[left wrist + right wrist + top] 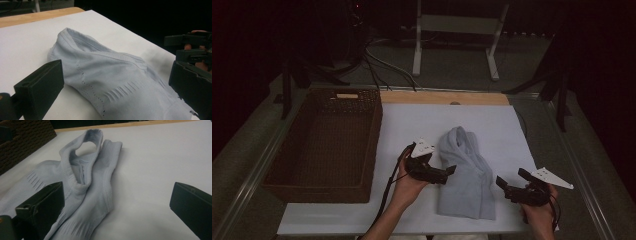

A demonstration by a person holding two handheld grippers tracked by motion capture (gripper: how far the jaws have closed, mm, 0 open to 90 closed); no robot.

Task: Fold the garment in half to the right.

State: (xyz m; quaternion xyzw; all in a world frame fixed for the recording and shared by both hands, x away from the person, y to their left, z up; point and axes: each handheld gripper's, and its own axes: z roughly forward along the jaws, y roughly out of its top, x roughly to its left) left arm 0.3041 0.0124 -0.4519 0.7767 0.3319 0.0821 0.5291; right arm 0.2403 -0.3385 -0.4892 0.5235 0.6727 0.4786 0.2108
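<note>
- Woven brown wicker makes up the basket (328, 145) at the far left of the white mat (412, 125); it is sitting empty and well apart from our work.
- Moving right, we are holding the left gripper (443, 173) just at the left edge of the pale grey socks (464, 175). Its jaws are standing wide, with nothing between them, and in the left gripper view the fabric (107, 75) is lying straight ahead in the gap, close in front of the pads.
- We are looking at the socks as a pair laid one against the other near the middle of the mat, their long axis running from the near edge away toward the wooden strip (442, 97) at the back. The cuffs are pointing to the far end, one of them gaping open (87, 142), and the wider foot end is lying nearest us.
- Farther right, we are keeping the right gripper (508, 184) just beside the socks' near right corner, not touching. Its jaws are also spread wide and empty; in the right gripper view the socks (85, 192) are lying toward the left jaw, bare mat before the right one.
- We are judging the left gripper the nearer one: it need only be pushed forward across the short width of the socks and closed.
</note>
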